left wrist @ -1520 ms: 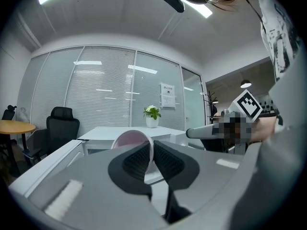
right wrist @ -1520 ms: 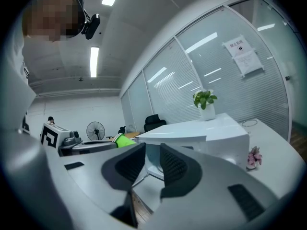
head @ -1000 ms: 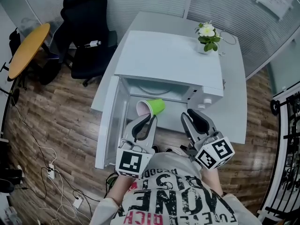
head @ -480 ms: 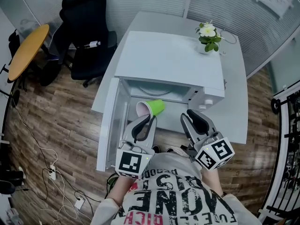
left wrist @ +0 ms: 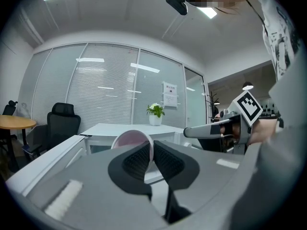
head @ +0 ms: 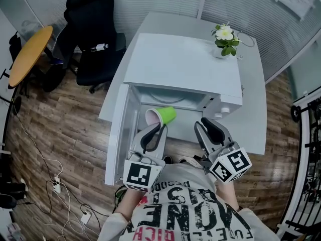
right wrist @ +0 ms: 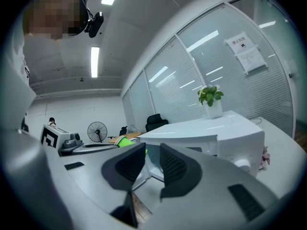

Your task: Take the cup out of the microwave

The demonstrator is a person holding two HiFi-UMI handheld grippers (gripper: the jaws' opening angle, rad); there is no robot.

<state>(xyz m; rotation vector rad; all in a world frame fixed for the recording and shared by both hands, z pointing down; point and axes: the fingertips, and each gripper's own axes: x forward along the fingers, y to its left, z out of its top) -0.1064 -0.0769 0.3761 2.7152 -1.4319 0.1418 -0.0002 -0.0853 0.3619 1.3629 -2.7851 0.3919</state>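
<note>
A green cup [head: 167,115] with a pink inside lies tipped on its side at the mouth of the white microwave [head: 183,64], whose door [head: 116,129] hangs open to the left. My left gripper [head: 159,128] is shut on the cup's rim. In the left gripper view the pink mouth of the cup [left wrist: 129,139] shows just past the left gripper [left wrist: 152,158], with the rim pinched between the pads. My right gripper [head: 206,124] hovers beside it in front of the microwave's control side, open and empty. The right gripper view shows the right gripper [right wrist: 152,164] with a gap between its pads and the green cup [right wrist: 123,141] to the left.
The microwave stands on a white table [head: 253,109]. A potted plant [head: 225,39] sits at the table's far right. A black office chair [head: 93,29] and a round wooden table [head: 29,51] stand to the left. Cables [head: 55,185] lie on the wooden floor.
</note>
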